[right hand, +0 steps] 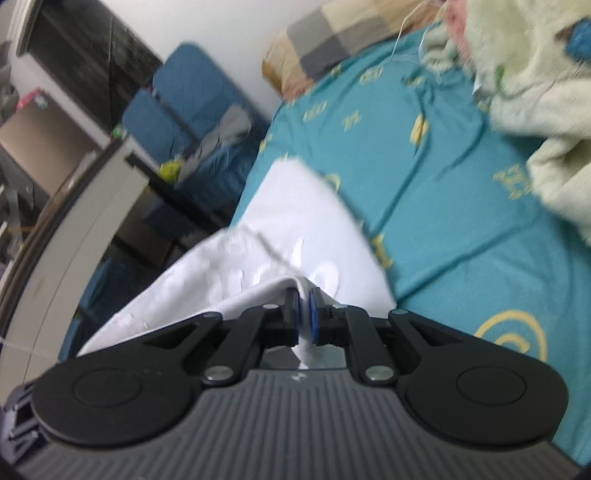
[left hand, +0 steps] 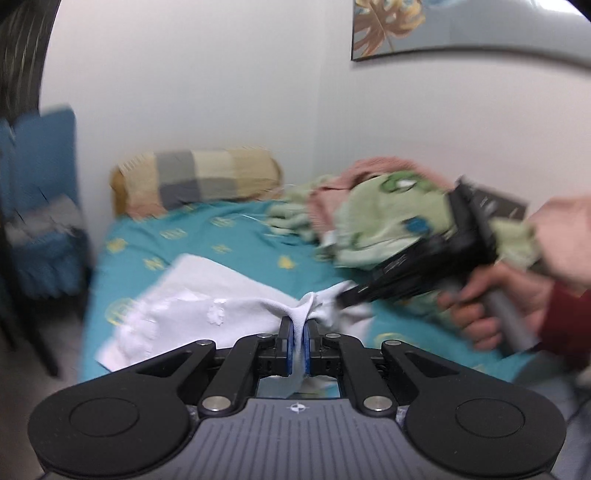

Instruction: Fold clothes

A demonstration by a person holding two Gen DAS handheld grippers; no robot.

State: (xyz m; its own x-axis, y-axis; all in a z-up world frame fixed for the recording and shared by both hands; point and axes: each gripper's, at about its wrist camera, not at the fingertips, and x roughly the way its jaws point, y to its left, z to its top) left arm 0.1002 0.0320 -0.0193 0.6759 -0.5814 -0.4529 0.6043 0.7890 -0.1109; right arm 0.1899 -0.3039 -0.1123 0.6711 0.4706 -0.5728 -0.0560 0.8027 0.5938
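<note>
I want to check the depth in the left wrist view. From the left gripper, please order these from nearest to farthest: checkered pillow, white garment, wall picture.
1. White garment, pinched in the left gripper jaws.
2. Checkered pillow, at the bed's far end, left.
3. Wall picture, high on the right.

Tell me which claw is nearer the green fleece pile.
Right. The right claw is shut on the white garment just below the green fleece pile; the left claw grips the garment farther from the pile.
</note>
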